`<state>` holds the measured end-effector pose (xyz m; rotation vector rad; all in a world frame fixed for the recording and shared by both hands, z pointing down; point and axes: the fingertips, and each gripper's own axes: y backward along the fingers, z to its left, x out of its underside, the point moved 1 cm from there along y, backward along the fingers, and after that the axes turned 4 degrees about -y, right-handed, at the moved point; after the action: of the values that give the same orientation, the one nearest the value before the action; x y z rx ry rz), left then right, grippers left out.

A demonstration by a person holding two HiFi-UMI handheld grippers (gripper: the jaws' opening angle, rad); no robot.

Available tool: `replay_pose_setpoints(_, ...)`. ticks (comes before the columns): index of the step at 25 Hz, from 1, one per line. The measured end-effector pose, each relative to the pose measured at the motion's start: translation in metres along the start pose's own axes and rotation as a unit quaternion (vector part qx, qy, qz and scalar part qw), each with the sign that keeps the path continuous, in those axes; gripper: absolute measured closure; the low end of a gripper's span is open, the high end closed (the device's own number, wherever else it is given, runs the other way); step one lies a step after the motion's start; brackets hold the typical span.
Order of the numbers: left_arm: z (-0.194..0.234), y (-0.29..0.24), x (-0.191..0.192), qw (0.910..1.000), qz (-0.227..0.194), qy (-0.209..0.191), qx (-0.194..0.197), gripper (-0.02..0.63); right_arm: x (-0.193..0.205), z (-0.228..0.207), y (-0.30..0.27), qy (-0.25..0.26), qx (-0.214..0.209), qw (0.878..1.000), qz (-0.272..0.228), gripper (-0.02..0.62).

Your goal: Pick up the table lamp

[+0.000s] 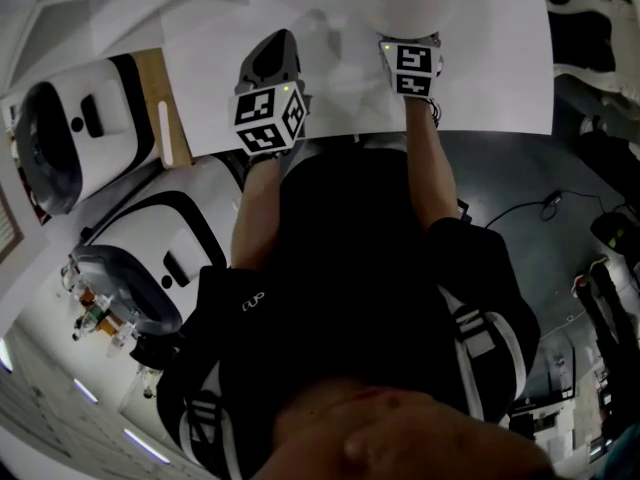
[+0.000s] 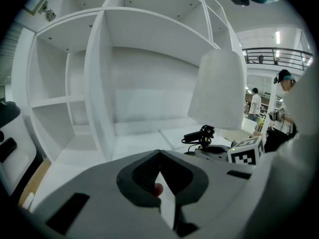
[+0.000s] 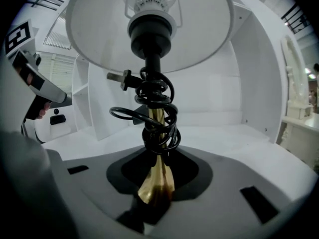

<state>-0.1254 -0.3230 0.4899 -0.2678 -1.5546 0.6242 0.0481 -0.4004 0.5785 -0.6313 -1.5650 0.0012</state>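
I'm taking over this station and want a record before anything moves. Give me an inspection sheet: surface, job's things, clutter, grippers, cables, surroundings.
Surface: white table, bare around the lamp.
Job's things: table lamp upright, with a white shade over a brass stem.
Clutter: nothing seen.
Grippers: right gripper has its jaws closed on the brass stem, low down. Left gripper has its jaws together and empty, off to the lamp's side.
Cables: the lamp's black cord is coiled round the stem, with its plug sticking out. Another cable lies on the dark floor.
Surroundings: white shelving behind the table, white-and-black machines beside it, people in the distance.
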Motion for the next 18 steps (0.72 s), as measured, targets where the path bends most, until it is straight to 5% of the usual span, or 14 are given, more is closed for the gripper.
replay_pose_setpoints(18,-0.037,-0.008,-0.024,0.9968,-0.051,0.008,0.061,0.600,-0.077,-0.005,0.083,0.006,0.021,0.999,-0.025,0.483)
